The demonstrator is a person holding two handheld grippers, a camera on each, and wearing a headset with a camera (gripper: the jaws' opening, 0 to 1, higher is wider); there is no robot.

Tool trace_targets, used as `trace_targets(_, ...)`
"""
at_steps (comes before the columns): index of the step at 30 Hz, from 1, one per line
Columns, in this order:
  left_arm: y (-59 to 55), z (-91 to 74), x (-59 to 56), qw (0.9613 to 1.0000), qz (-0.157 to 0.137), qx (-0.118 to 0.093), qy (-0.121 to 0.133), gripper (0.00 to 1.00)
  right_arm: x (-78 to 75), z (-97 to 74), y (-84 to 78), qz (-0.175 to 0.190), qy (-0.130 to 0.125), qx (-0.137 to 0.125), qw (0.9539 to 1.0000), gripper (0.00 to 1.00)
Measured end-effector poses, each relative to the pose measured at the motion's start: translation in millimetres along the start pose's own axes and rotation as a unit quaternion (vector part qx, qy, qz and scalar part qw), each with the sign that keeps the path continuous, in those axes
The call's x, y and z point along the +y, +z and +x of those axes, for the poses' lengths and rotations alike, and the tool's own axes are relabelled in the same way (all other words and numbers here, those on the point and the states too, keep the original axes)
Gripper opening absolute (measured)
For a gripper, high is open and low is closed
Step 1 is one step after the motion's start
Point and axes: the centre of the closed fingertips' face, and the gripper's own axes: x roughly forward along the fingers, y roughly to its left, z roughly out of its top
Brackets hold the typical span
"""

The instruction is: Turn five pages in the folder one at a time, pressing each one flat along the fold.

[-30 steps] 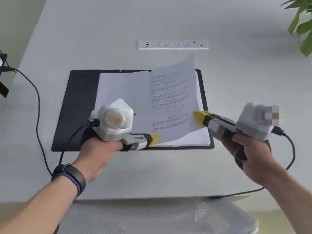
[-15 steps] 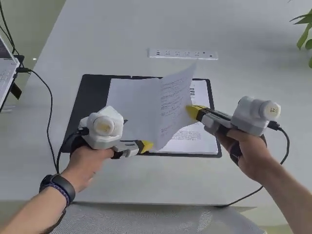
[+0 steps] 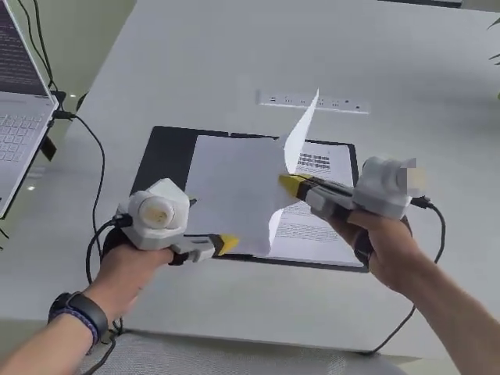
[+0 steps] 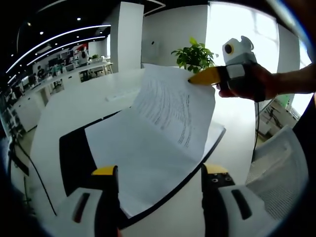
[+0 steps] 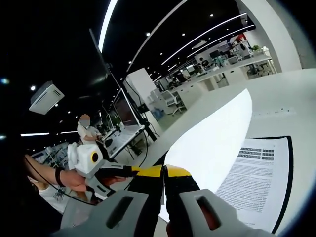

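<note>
Right hand-held gripper (image 3: 289,183) is clamping the free edge of a white printed paper page (image 3: 301,134), jaws together on it. It is holding the page lifted and curling above the middle of the open black folder (image 3: 160,160). Folder is lying flat on the white counter (image 3: 234,47), with a blank white sheet (image 3: 230,180) on its left half and a printed sheet (image 3: 324,211) on the right. Left hand-held gripper (image 3: 225,244) is sitting at the folder's near edge, jaws apart; can't tell if it's touching paper. White power strip (image 3: 312,101) is lying beyond the folder, silver laptop (image 3: 16,133) sitting far left.
</note>
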Motion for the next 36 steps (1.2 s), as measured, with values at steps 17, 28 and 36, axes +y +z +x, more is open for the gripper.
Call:
trace_targets(17,-19.2,-42.7,34.1,0.9979,-0.041,-0.015,0.048,0.69,40.0,69.9,-34.2,-0.013,0.068,0.071,0.9951,0.00)
trace_targets(28,-39.6,-53.3,34.2,0.9961,-0.064,-0.012,0.059,0.69,37.1,106.8,-72.3,0.001,0.064,0.124,0.9903,0.00)
trace_targets(36,-50.9,-52.3,34.9,0.9960,-0.071,-0.002,0.055,0.69,31.3,130.9,-101.6,0.041,0.053,0.159,0.9851,0.00)
